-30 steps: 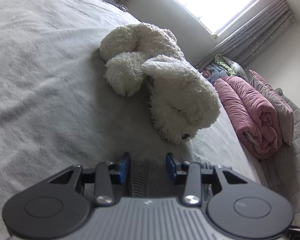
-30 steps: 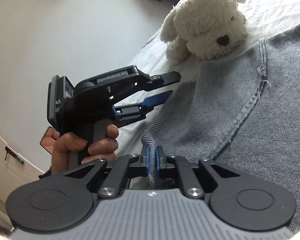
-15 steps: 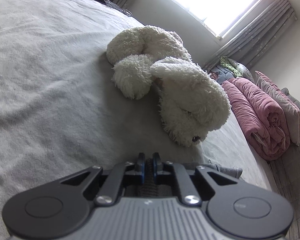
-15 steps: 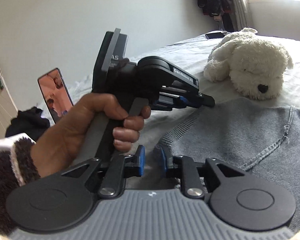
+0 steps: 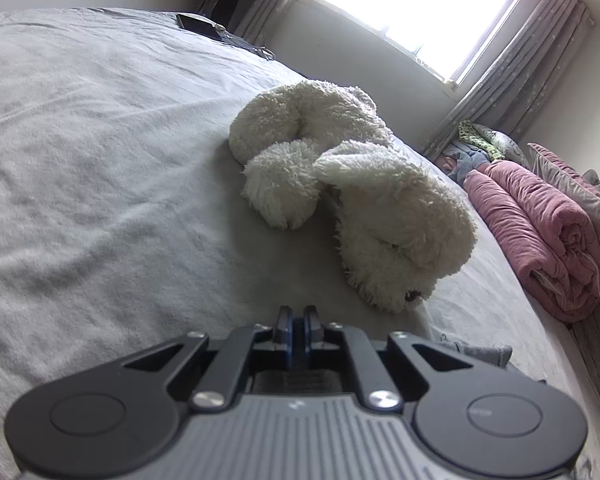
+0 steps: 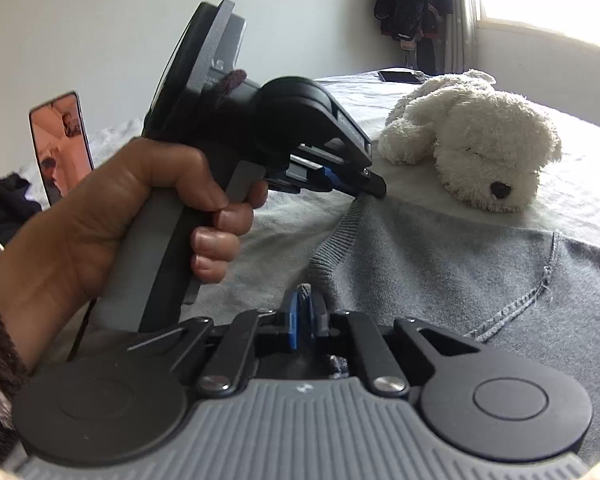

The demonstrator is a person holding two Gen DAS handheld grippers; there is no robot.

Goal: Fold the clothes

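Both claws are clamped on the ribbed edge of the grey sweater [image 6: 440, 264] spread on the bed [image 5: 100, 168]: the left claw [image 6: 370, 191] farther along, the right claw [image 6: 305, 312] nearer. A white plush dog [image 6: 476, 148] lies just beyond the sweater's far edge, with a rolled pink blanket [image 5: 540, 224] at the bedside.

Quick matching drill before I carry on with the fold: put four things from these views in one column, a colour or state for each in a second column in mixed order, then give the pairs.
Things:
1. left gripper
2. plush dog
3. rolled blanket
4. sweater

Colour or state:
A. pink, at the far side of the bed
B. grey knit, spread flat on the bed
C. fingers shut on the sweater's ribbed edge
D. white, lying just beyond the sweater

Pairs: 1-C, 2-D, 3-A, 4-B

The right gripper is also shut on the ribbed edge.
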